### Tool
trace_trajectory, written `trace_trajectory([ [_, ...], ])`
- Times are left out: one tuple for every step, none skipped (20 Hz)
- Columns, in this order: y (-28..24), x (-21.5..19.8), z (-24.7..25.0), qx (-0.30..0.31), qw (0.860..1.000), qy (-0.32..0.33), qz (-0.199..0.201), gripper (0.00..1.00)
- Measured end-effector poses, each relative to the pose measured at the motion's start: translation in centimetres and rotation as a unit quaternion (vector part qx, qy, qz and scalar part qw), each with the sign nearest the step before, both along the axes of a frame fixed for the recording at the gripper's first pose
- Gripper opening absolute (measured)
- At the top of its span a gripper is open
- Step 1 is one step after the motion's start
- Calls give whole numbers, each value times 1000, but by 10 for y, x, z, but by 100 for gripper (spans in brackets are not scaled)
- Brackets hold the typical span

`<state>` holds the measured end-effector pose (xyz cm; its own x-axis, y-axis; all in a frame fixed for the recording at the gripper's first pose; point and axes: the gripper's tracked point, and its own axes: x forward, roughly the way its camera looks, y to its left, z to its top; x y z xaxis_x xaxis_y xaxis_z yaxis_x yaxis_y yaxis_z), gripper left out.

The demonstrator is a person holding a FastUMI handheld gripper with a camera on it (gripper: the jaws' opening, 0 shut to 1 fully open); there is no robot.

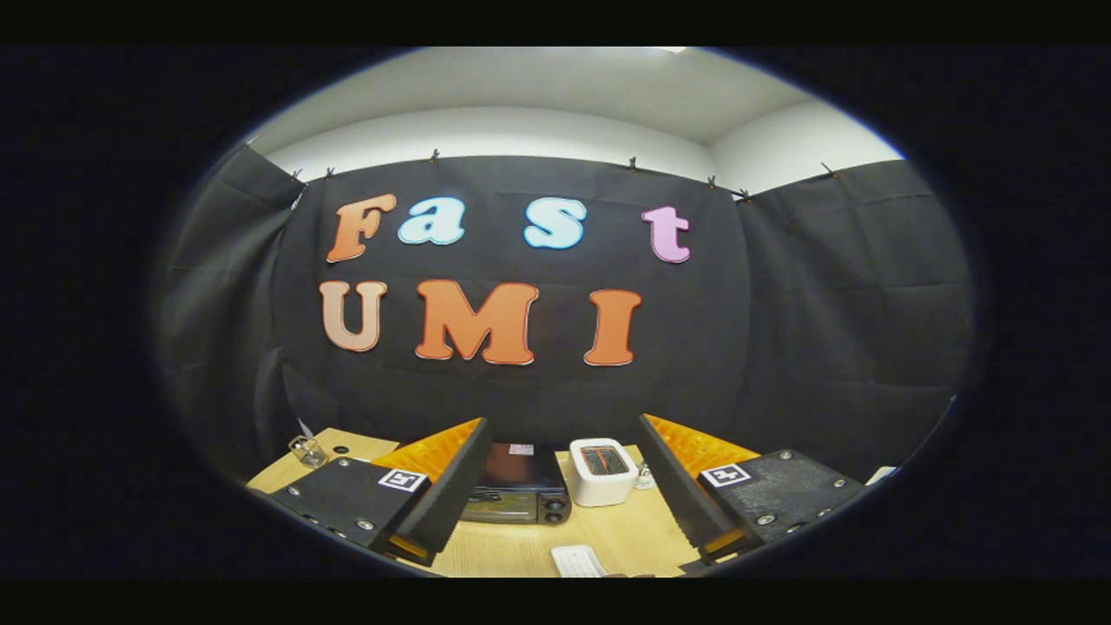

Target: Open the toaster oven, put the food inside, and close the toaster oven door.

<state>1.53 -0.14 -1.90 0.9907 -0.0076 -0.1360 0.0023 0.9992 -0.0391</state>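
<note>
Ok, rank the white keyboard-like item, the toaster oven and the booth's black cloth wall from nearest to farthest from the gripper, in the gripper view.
1. White keyboard-like item: on the table, low between the open gripper's fingers.
2. Toaster oven: ahead, door shut, beside the left finger.
3. Black cloth wall: behind the table.

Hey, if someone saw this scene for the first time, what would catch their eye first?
Probably the tool itself, its two fingers spread wide open and holding nothing, above a light wooden table. Between and just beyond the fingers sits a dark toaster oven with its door closed. Right beside it stands a white toaster, and a small glass rests on the table beyond the left finger.
</note>
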Motion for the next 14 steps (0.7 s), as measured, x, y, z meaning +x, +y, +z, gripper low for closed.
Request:
trace_trajectory([
  [-3, -2, 2, 3, 1000, -2, -3, 99],
  [-5, -3, 3, 4, 1000, -5, -7, 99],
  [-7, -3, 5, 4, 1000, -8, -10, 99],
  [-6, -4, 7, 6, 1000, -11, -9, 99],
  [-5, -5, 9, 9, 1000, -14, -8, 99],
  [-4, -5, 10, 12, 1000, -14, -6, 99],
  [-4, -6, 9, 14, 1000, -14, -6, 99],
  [-3, -6, 10, 15, 1000, -15, -6, 99],
  [-2, -5, 10, 15, 1000, -15, -6, 99],
  [-2, -5, 10, 15, 1000, -16, -6, 99],
  [-1, -6, 11, 16, 1000, -17, -4, 99],
  [0, -7, 12, 17, 1000, -18, -3, 99],
  [0, -8, 13, 17, 1000, -19, -3, 99],
  [0, -9, 14, 16, 1000, -21, -4, 99],
])
